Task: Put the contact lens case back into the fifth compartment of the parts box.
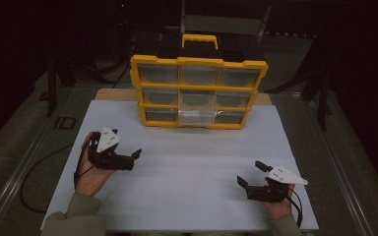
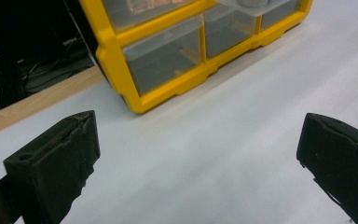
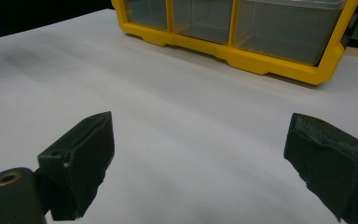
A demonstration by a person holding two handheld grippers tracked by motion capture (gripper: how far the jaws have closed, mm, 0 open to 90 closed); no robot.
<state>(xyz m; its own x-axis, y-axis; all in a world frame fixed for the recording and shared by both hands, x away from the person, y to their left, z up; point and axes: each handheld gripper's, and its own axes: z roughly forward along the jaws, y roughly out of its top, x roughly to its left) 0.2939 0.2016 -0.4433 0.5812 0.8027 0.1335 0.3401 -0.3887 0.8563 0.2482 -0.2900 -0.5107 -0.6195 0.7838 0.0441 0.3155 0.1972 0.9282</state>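
Note:
A yellow organizer box (image 1: 198, 91) with clear drawers in three rows stands upright at the back middle of the white board (image 1: 192, 167). Its bottom middle drawer (image 1: 196, 117) sticks out a little toward me. My left gripper (image 1: 134, 159) rests at the left of the board, open and empty, its jaws pointing right. In the left gripper view the gripper (image 2: 198, 149) faces the box's lower left corner (image 2: 168, 60). My right gripper (image 1: 249, 173) lies at the front right, open and empty. Across bare board, the right gripper (image 3: 198, 149) looks at the box's bottom row (image 3: 242, 32).
The board lies on a wooden tabletop (image 1: 115, 94) that shows behind it. A grey floor with a metal rail (image 1: 24, 167) and a black cable (image 1: 34, 184) runs along the left. Dark stands (image 1: 320, 93) rise behind the table. Bare board lies between the grippers and the box.

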